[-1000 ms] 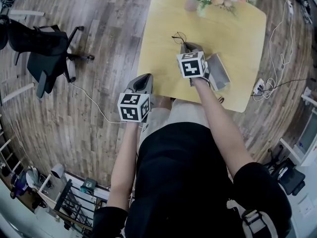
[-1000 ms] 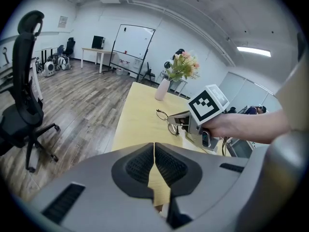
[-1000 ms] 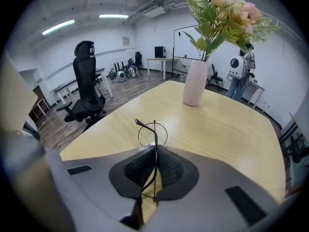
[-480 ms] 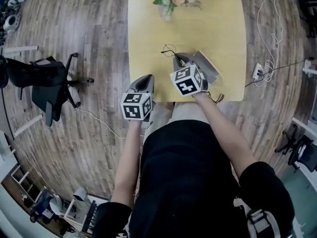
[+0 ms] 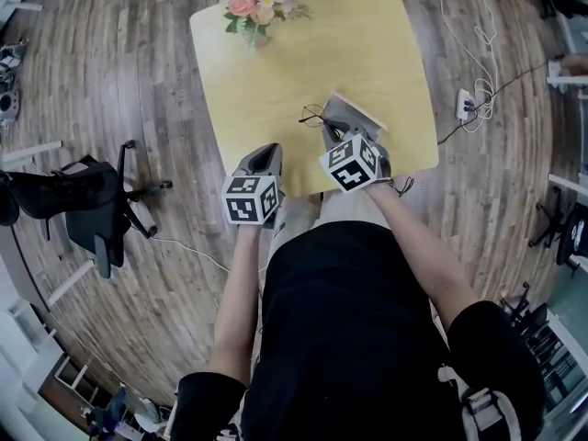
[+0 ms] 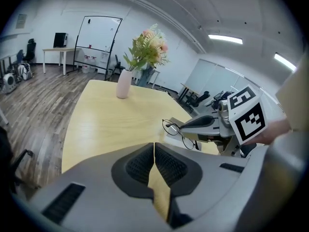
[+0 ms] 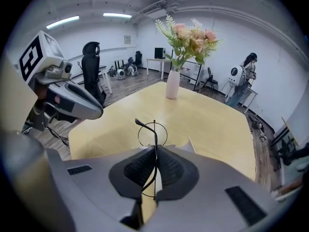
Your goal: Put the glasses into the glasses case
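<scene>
Thin, round wire-rimmed glasses point(image 7: 152, 135) stand edge-on between the ribbed dark pads of the right gripper point(image 7: 155, 151). Its jaws are clenched on the frame, and one lens and a curved temple tip poke out beyond the tips. The glasses hang above the smooth, pale-yellow wooden desk point(image 5: 386, 53), just beside the boxy grey glasses case point(image 5: 356, 116). The left gripper point(image 6: 154, 148), jaws pressed together on nothing, hovers at the desk's near edge. A pale vase of pink flowers point(image 5: 257, 7) stands at the far side.
</scene>
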A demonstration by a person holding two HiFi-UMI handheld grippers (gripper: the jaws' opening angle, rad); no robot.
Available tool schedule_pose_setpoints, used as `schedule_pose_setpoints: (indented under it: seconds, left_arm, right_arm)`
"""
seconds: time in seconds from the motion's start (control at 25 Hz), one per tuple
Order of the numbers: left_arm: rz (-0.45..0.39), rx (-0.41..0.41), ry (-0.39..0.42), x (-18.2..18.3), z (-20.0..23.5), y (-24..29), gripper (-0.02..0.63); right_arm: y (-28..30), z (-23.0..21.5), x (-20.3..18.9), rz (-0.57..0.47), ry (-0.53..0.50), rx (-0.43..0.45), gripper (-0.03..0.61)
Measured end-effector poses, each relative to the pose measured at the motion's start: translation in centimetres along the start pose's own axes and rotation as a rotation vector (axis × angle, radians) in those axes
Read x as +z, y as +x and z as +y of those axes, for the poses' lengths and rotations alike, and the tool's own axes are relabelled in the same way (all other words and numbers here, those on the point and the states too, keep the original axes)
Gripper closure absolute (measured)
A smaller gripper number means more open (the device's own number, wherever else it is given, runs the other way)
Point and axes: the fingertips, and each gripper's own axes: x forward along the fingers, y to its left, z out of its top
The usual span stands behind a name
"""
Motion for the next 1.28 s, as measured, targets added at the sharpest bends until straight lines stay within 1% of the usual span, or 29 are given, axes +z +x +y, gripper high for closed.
schedule_pose_setpoints:
  seconds: [0.28, 0.56, 0.72, 1.0, 1.16, 1.2, 1.24, 1.28]
  left_arm:
    - [0.025, -0.053, 0.044, 0.4, -1.8, 1.7, 0.589]
    - [0.045, -0.079, 0.06, 0.1, -2.8, 2.2, 0.589]
    - [0.055, -0.08, 0.063, -0.2, -2.8, 2.3, 0.589]
    - [0.058, -0.07, 0.061, -0.1, -2.5, 2.2, 0.589]
    - [0.057, -0.06, 0.055, -0.2, -2.3, 1.8, 0.589]
    - [0.057, -0.057, 0.054, -0.2, -2.2, 1.7, 0.589]
    - [0.057, -0.056, 0.052, -0.3, -2.1, 1.7, 0.589]
    - [0.056, -0.055, 0.051, -0.3, -2.1, 1.7, 0.589]
  right_arm:
    - [-0.4, -2.4, -3.4, 0.057, 0.005, -0.014, 0.554]
    - [0.1, -4.7, -5.9, 0.112, -0.042, -0.06, 0.554]
    - [0.5, -5.2, -6.3, 0.118, -0.073, -0.088, 0.554]
    - [1.6, -4.9, -6.6, 0.117, -0.115, -0.088, 0.551]
    - [1.9, -5.0, -6.8, 0.121, -0.112, -0.095, 0.55]
    - [1.9, -5.0, -6.7, 0.12, -0.114, -0.095, 0.541]
    - [2.0, -5.0, -6.7, 0.119, -0.119, -0.093, 0.514]
    - [2.0, -4.9, -6.6, 0.117, -0.124, -0.091, 0.505]
